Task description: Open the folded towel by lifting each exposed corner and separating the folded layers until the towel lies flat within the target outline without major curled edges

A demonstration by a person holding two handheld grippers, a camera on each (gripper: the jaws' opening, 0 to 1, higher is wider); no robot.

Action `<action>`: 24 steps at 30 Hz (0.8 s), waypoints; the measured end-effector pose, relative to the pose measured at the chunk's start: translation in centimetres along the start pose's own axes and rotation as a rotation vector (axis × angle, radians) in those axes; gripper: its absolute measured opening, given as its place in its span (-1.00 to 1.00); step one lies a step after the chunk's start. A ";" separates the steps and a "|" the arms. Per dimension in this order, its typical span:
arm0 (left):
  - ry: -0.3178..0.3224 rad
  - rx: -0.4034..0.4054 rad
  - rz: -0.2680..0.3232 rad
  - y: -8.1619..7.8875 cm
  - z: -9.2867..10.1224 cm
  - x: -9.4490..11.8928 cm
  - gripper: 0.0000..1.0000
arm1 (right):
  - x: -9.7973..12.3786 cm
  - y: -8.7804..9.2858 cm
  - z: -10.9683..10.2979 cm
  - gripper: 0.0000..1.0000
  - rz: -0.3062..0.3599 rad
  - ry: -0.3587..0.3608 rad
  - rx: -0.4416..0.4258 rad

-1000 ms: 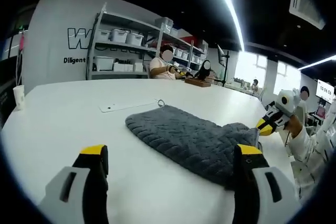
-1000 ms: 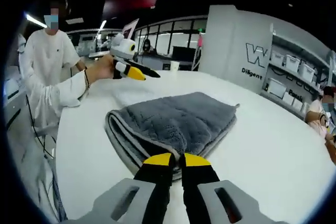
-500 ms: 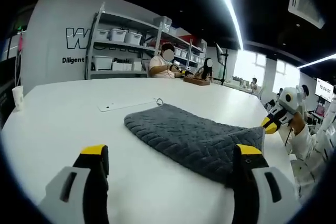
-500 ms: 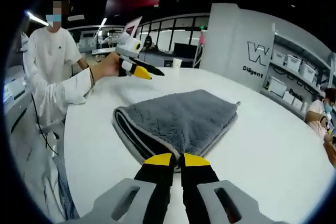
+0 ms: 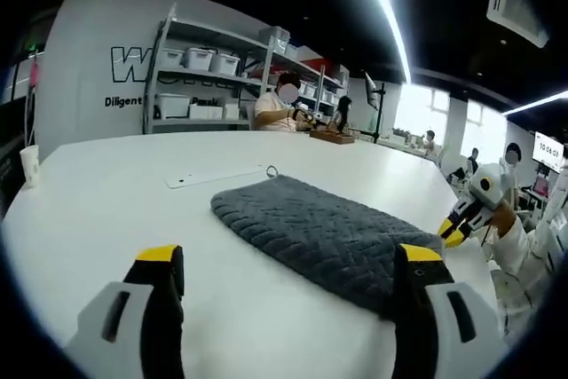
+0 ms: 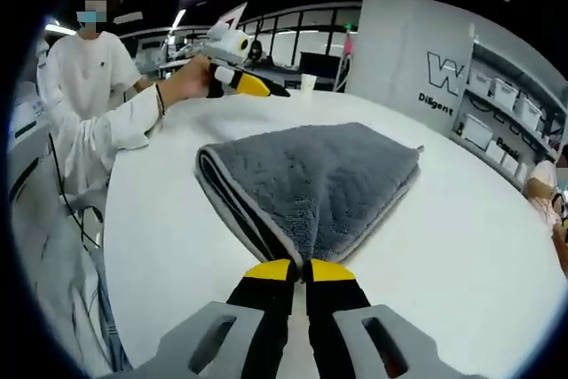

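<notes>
One broad white surface (image 6: 461, 246) is seen carrying the folded grey plush towel (image 6: 311, 179) near its edge. A towel corner is clamped between the right gripper (image 6: 299, 270) fingers; the left gripper (image 5: 288, 264) fingers are spread apart.

The white table (image 5: 98, 193) is bare and open on all sides of the grey towel (image 5: 328, 237). Just beyond the towel's far edge lies a flat white card (image 5: 213, 179), and a paper cup (image 5: 32, 164) stands well apart.
</notes>
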State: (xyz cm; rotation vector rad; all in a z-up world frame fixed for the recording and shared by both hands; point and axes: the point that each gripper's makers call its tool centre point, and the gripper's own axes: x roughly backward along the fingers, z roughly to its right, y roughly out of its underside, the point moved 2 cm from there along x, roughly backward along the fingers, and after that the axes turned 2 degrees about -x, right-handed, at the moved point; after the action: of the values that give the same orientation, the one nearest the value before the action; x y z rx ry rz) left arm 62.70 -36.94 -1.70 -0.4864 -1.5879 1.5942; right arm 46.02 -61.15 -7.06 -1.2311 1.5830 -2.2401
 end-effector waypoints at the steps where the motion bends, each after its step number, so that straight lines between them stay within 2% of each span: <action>1: 0.001 -0.001 0.000 0.0 0.0 0.0 0.92 | 0.0 0.0 0.0 -1.00 0.002 -0.002 0.003; 4: 0.004 -0.004 -0.005 0.1 0.1 0.0 0.92 | 0.0 0.0 -0.2 -0.93 0.000 -0.006 0.021; 8: 0.005 -0.009 -0.010 0.2 0.2 0.0 0.92 | 0.2 0.1 -0.8 -0.60 -0.026 -0.041 0.035; 11: 0.005 -0.009 -0.012 0.2 0.2 0.0 0.94 | 0.5 0.1 -0.5 -0.43 -0.053 -0.018 0.069; 13: 0.007 -0.008 -0.007 0.1 0.1 0.0 0.93 | 0.6 0.0 -0.3 -0.16 -0.060 -0.016 0.115; 15: 0.009 -0.008 -0.001 -0.1 0.2 0.1 0.93 | 0.8 -0.2 0.1 0.16 -0.062 -0.014 0.103; 16: 0.008 -0.007 0.000 -0.1 0.2 0.1 0.93 | 0.9 -0.3 0.2 0.24 -0.062 -0.014 0.101; 20: 0.004 -0.007 -0.004 0.0 0.2 0.1 0.93 | 1.5 -1.1 1.0 0.42 -0.039 -0.023 0.082; 24: 0.012 -0.008 -0.006 0.0 0.2 0.1 0.94 | 1.8 -2.0 2.7 0.77 -0.012 -0.024 0.018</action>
State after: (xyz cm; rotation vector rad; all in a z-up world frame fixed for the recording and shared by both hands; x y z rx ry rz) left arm 62.47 -36.98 -1.68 -0.4936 -1.5861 1.5785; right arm 47.33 -63.19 -4.11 -1.2617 1.5472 -2.2330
